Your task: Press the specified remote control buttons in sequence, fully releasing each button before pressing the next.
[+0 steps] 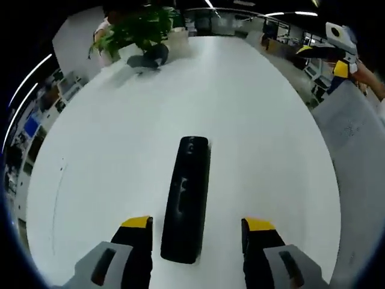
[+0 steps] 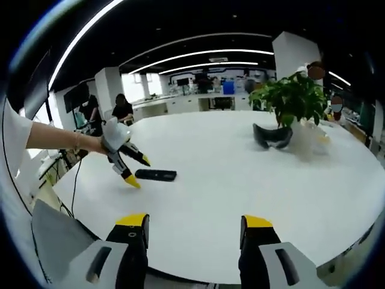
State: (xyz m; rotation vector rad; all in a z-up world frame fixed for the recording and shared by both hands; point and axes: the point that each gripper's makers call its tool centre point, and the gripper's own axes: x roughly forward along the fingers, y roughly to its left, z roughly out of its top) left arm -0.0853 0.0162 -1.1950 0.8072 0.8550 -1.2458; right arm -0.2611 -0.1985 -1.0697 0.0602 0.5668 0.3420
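The remote control [image 1: 185, 198] is a long, slim black bar lying flat on the white table [image 1: 120, 150], buttons up. In the left gripper view it runs lengthwise from 6 o'clock toward 12, near the bottom centre. In the right gripper view it [image 2: 156, 174] lies crosswise at about 9 o'clock, near the table's edge.

Black, white, yellow and green

A glossy black oblong plastic remote control [image 1: 186, 198] lies between the left gripper's black fingers [image 1: 137, 253], which have yellow tips and grey housings. It rests on a plain white round counter [image 1: 252, 120]. Beyond the fingers stand a green leafy plant [image 2: 291, 96] and a dark curved object [image 2: 272, 136]. The right gripper's fingers [image 2: 133, 250] show the same black, yellow and grey.
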